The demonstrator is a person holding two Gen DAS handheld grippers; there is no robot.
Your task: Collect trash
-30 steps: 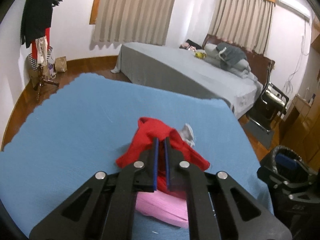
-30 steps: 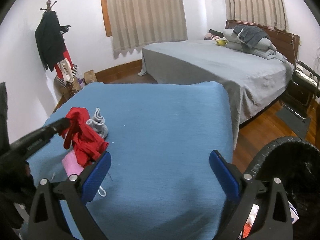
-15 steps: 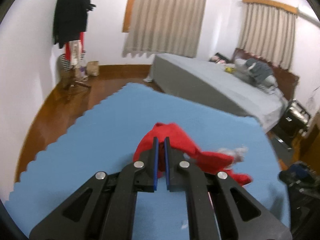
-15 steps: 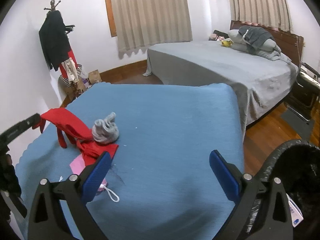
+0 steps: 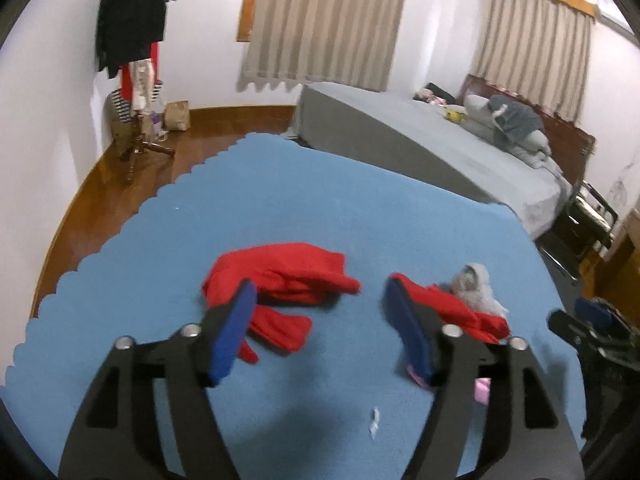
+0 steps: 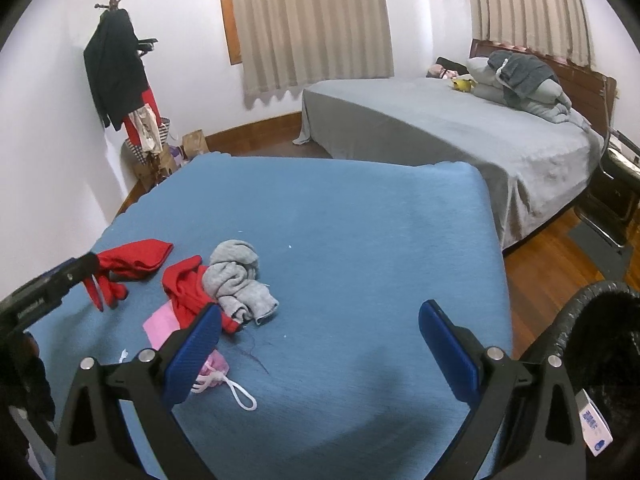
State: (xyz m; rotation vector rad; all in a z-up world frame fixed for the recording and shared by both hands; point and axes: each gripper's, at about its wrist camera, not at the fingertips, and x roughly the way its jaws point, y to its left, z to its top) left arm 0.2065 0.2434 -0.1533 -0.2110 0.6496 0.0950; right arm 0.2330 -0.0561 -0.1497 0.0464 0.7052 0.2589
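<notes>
The left gripper [image 5: 320, 320] has just sprung wide, red garment [image 5: 280, 276] dropped beside the grey sock [image 5: 476, 288], uncollected; right gripper [image 6: 320, 344] gapes empty.

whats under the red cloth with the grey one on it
A pink sheet sticks out flat from under the red cloth, on the blue mat. The grey cloth overlaps the red cloth's right side. How far the pink sheet extends underneath is hidden.

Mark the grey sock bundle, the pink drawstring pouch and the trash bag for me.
grey sock bundle [image 6: 236, 280], right wrist view, middle of the rolled fabric.
pink drawstring pouch [image 6: 218, 366], right wrist view, its gathered pink body.
trash bag [image 6: 576, 308], right wrist view, black rim at the left.
</notes>
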